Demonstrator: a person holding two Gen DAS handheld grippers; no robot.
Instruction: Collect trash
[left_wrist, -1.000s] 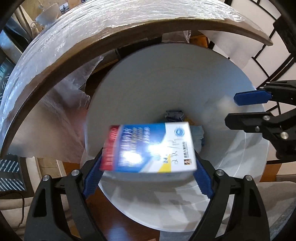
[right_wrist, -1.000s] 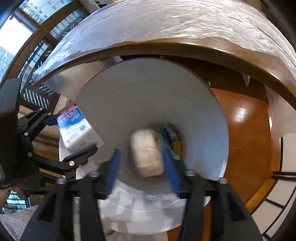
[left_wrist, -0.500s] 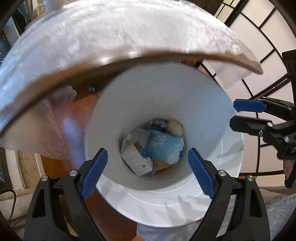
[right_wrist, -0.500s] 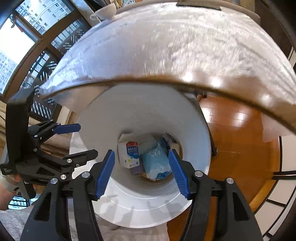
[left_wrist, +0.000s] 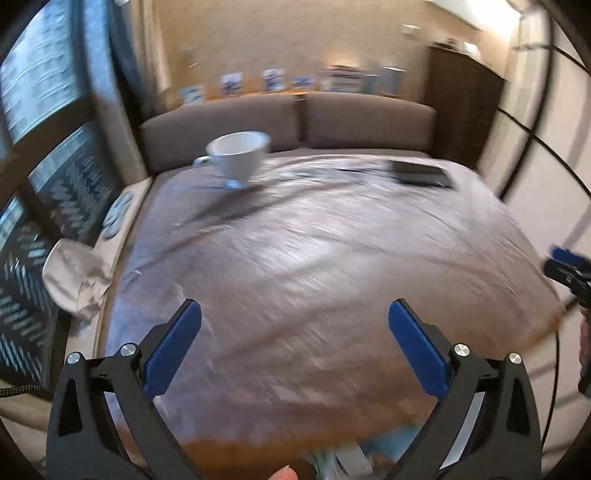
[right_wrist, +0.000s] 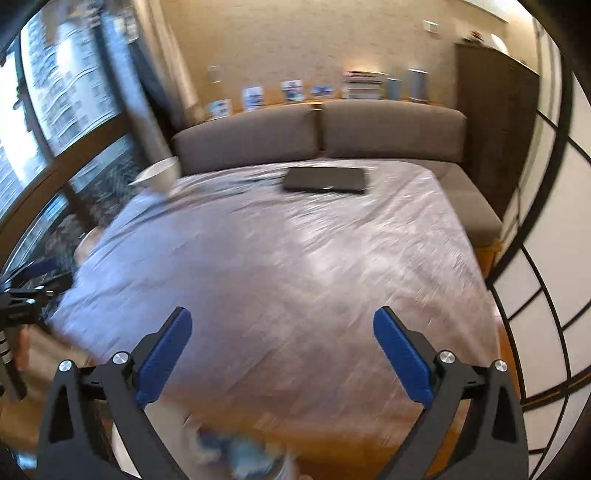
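Plastic-covered table (left_wrist: 314, 258), no legible writing

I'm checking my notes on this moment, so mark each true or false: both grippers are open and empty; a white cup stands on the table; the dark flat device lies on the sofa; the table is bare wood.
1. Both the left gripper and the right gripper are open and empty. True.
2. A white cup stands on the table. True.
3. The dark flat device lies on the sofa. False: it lies on the table, near its far edge.
4. The table is bare wood. False: a clear plastic sheet covers it.
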